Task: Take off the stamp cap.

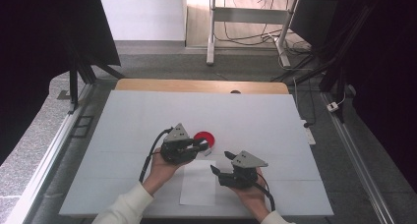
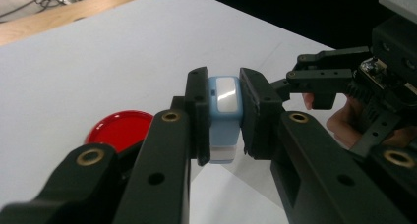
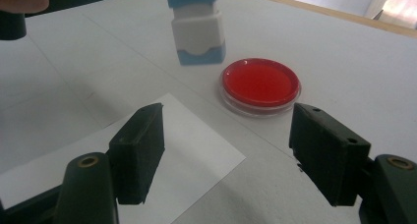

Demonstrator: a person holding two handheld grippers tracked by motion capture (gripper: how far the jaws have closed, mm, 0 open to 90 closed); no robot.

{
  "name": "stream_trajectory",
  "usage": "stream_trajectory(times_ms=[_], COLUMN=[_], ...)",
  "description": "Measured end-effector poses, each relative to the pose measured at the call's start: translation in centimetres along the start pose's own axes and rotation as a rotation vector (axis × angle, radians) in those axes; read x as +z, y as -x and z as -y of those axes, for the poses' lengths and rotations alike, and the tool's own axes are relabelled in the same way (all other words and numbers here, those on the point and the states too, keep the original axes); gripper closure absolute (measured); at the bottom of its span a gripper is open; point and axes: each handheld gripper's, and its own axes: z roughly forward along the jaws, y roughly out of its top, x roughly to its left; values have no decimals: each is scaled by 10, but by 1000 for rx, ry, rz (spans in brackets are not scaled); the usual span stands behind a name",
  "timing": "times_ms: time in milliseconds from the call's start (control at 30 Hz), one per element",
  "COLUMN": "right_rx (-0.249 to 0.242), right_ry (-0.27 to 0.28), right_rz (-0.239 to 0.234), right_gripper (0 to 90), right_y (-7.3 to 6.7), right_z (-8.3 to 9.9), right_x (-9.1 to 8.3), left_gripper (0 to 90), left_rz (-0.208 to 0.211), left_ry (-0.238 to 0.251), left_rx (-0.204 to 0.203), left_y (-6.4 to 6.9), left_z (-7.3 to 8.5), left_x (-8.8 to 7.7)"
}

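At the left of the high view, the left gripper (image 1: 202, 146) is held out over the white table (image 1: 137, 121), its jaws pinched on a small blue and white stamp (image 2: 223, 117). In the left gripper view, the black pads press on the two flat sides of the stamp's blue body, which stands upright between them with its glossy top facing the camera. This looks like a grip chosen to keep the stamp square and steady, with its lower end free to be pressed down. In the right gripper view, the stamp (image 3: 195, 31) hangs clear of the table, its white section and blue base pointing down, just beside the red ink pad (image 3: 259, 84). That shallow round dish of red ink sits on the table just beyond the far corner of the sheet of white paper (image 1: 198, 182), probably so that inking and stamping need only a short move. The paper lies flat between the two hands, near the person's edge of the table. Farther right, the right gripper (image 1: 220, 164) hovers low near the paper's right edge, its jaws spread wide and holding nothing. In its own view, the pads frame the paper's corner and the ink pad. It seems placed there to steady the sheet or the dish while the stamp is used.
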Motion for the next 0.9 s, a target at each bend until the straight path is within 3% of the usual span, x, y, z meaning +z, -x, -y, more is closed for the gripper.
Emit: stream_trajectory(times_ms=[333, 900], right_rx=[-31, -55], right_ry=[-18, -26], right_rz=[17, 36], right_gripper=[290, 313], right_y=[-19, -24], right_z=[-7, -10], right_x=[17, 23], left_gripper=[747, 747], left_rz=[5, 12], left_ry=[-1, 6], left_rx=[10, -11], left_y=[3, -1], left_z=[-1, 0], left_x=[-1, -2])
